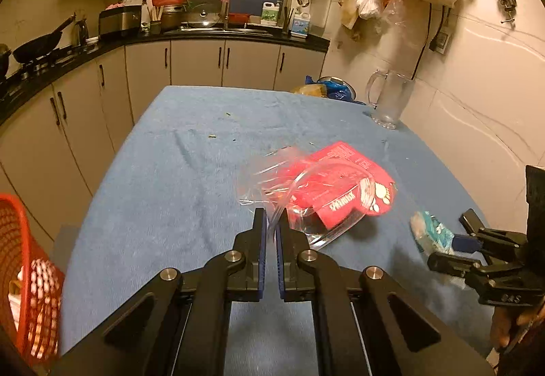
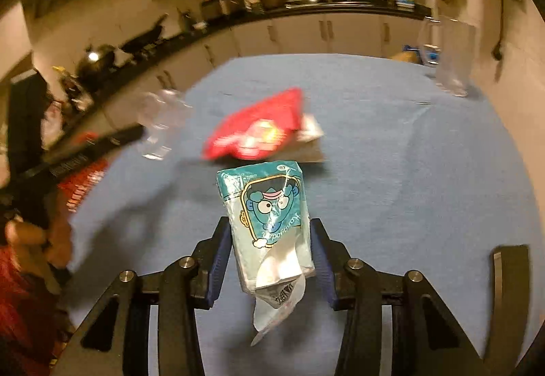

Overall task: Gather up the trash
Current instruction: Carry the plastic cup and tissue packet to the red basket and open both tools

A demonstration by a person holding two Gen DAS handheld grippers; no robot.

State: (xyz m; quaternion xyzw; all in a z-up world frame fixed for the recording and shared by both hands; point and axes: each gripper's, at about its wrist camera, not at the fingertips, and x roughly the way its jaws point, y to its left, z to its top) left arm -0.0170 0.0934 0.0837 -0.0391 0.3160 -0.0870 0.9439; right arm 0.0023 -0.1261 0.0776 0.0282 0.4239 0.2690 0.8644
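Dim warm light, fisheye bending, right view blurred.

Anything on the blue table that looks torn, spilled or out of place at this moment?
Yes. The teal tissue pack between the right claw's fingers is torn open at its near end, a tissue hanging out. Small green crumbs dot the blue tablecloth. The left claw pinches clear plastic packaging.

Left gripper [image 1: 270, 222]: fingers nearly together, pinching a clear plastic wrapper [image 1: 272, 178]. Right gripper [image 2: 269, 239]: fingers partway apart, pads pressing both sides of a teal packet [image 2: 269, 202]; pitched downward.
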